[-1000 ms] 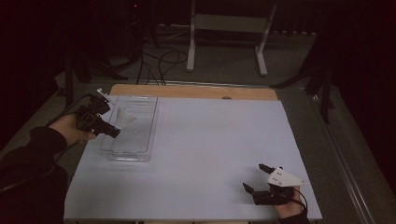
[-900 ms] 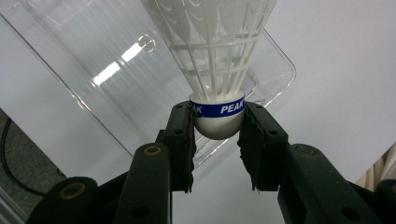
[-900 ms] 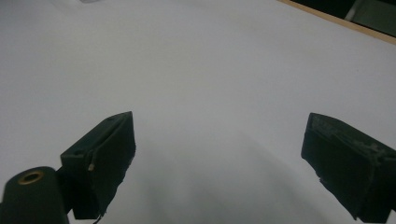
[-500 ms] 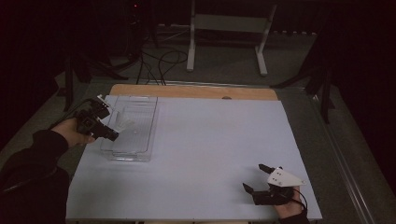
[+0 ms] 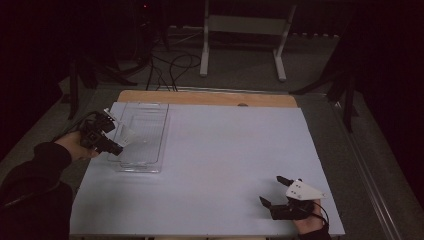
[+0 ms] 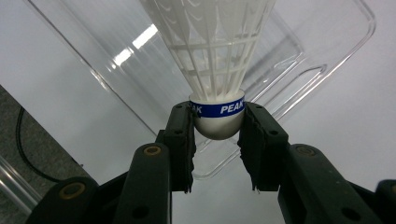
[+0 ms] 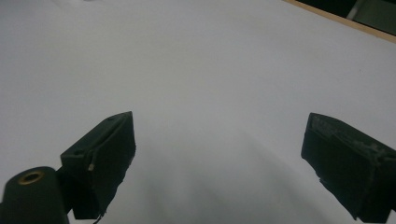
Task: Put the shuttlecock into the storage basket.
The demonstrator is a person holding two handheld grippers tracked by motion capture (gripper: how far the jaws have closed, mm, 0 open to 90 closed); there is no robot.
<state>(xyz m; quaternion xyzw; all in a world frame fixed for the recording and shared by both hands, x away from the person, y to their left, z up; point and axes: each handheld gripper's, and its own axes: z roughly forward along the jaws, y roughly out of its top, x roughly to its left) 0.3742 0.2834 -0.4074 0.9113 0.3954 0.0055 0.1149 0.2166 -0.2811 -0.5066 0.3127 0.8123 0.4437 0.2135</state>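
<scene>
Lower and nearer the left rim of the clear tray (image 5: pixel 150 150) than a second ago, the left claw (image 5: pixel 116 146) has sunk with its load, while the right claw (image 5: pixel 272 192) has kept its place. That load is a white shuttlecock (image 6: pixel 215 70): the left claw is clenched on its rounded cork base just below the blue band, one pad pressing each side, and the feathered skirt points away over the tray floor. The tray lies on the white desk (image 5: pixel 225 160) toward its far left part. Well apart, near the desk's front right edge, the right claw (image 7: pixel 219 163) is released, its jaws spread wide over bare white surface with nothing between them.
</scene>
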